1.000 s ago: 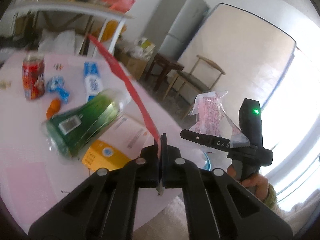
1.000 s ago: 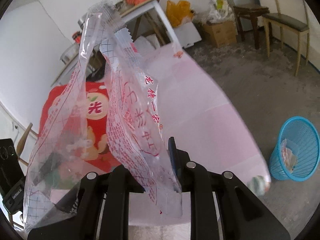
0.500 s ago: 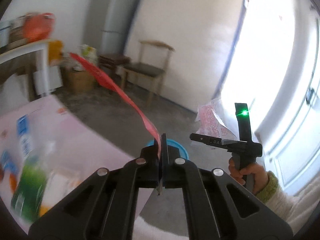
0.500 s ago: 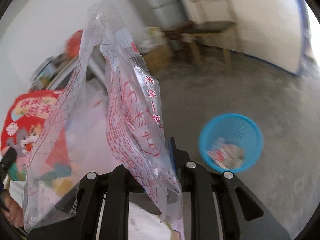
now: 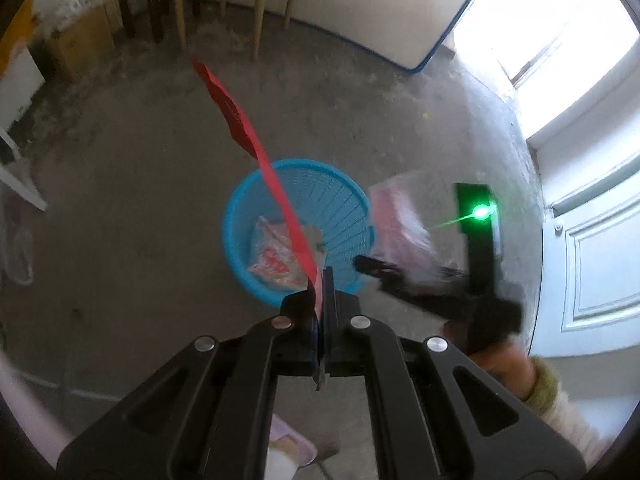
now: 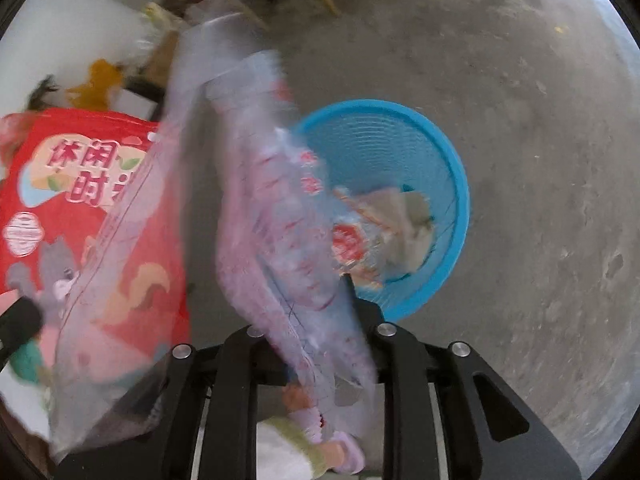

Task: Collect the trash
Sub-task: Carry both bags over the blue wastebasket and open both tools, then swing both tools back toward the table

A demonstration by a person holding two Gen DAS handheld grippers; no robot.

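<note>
My left tool (image 5: 320, 280) is pressed together on one red snack packet (image 5: 256, 148), seen edge-on; from the right view (image 6: 80, 208) its face shows the Chinese characters 休闲时, a squirrel cartoon below them. My right tool (image 6: 320, 320) pinches one clear plastic bag (image 6: 276, 220) with red print too blurred to read. One blue mesh bin (image 5: 340, 196) stands on the grey concrete floor (image 5: 120, 220), just ahead at 12 o'clock, holding crumpled wrappers (image 5: 276, 252). Chair legs (image 5: 256, 12) and a cardboard box (image 5: 86, 40) stand at 11 o'clock.

Blue basket (image 5: 352, 200), seemingly red-printed wrapper (image 6: 280, 216).
</note>
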